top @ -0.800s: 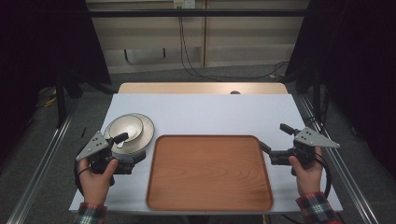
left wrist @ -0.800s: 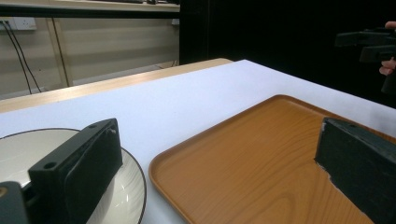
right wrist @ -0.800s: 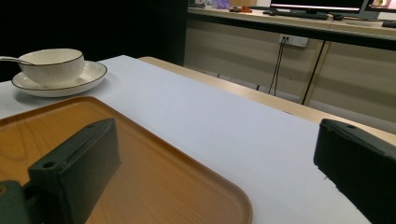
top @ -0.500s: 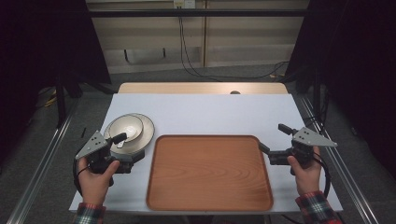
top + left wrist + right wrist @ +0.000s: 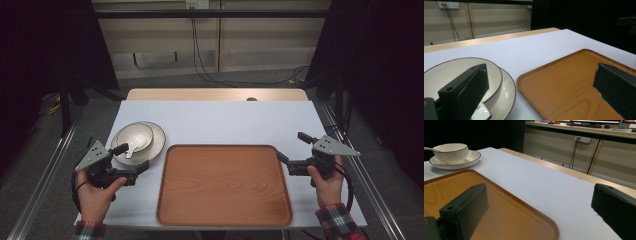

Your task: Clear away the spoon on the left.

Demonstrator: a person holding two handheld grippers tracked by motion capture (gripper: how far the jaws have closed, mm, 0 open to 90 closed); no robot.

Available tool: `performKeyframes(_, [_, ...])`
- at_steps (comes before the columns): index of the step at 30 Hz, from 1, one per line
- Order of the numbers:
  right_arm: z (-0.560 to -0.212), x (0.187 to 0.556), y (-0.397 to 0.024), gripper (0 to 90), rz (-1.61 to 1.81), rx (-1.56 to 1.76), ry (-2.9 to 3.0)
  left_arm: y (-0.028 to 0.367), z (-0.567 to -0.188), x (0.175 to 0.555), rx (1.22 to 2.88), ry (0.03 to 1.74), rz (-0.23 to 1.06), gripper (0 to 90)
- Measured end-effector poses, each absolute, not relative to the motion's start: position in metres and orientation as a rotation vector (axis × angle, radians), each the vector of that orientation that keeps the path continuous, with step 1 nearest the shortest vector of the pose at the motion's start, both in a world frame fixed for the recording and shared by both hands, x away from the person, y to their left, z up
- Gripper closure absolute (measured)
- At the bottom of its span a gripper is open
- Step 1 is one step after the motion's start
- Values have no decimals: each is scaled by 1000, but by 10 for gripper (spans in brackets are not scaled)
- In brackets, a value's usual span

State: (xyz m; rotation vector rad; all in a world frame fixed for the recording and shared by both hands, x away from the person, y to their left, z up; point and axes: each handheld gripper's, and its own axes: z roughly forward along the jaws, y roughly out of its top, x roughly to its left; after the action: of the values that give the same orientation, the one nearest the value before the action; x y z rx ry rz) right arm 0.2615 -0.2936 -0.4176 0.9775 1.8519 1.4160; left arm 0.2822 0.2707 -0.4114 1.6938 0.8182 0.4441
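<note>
The left hand-held gripper (image 5: 131,159) sits at the near left of the counter (image 5: 220,122), its jaws spread wide with nothing between them. One jaw hangs over the near rim of the bowl (image 5: 132,138); the other reaches toward the left edge of the tray (image 5: 223,186). The bowl stands on a plate (image 5: 156,141), just beside the tray's far left corner, and a spoon (image 5: 131,150) lies in the bowl with its handle pointing near. The right hand-held gripper (image 5: 295,148) hovers at the tray's right edge, also wide open and empty, well apart from the dishes.

What could go wrong, as I judge it: the left jaw is so near the bowl's rim that a careless close could pinch only the thin lip and tip the bowl, or knock the spoon out. Lifting the bowl alone may drag the plate; lifting the plate may let the bowl slide on it. The tray's raised edge could catch the plate's base on the way over.

In the left gripper view the near jaw covers part of the bowl, and the spoon is cut off at the bottom edge. Whether the jaw touches the rim cannot be told. The bowl's inside is hidden in the right gripper view.
</note>
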Motion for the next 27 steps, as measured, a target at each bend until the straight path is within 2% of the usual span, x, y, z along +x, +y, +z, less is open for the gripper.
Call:
performKeyframes(18, [-418, 262, -292, 6, 1411, 985, 1857, 282, -413, 283, 1658, 910, 490, 0])
performKeyframes(27, [-418, 263, -291, 9, 1404, 982, 1864, 290, -414, 281, 1636, 938, 511, 45])
